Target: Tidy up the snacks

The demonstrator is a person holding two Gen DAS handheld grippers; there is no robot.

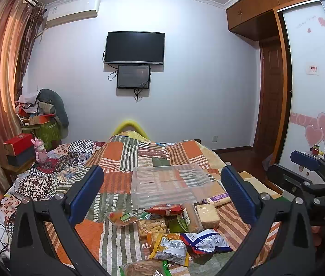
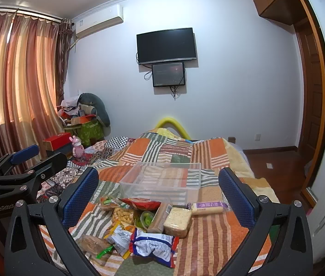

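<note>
Left tongs point(image 1: 162, 193) spread wide, nothing between the blue pads. Right tongs point(image 2: 159, 194) likewise wide apart and holding nothing. Snack pile point(image 2: 144, 225) lies on the patchwork bedspread point(image 2: 208, 230), lower centre of both views, between the fingers: blue-and-white packet point(image 2: 153, 246), pale noodle block point(image 2: 177, 220), red packet point(image 2: 141, 203), purple-labelled roll point(image 2: 207, 207). Clear plastic bin point(image 2: 162, 181) sits on the bed just behind the pile, centre frame, nothing visible inside it
</note>
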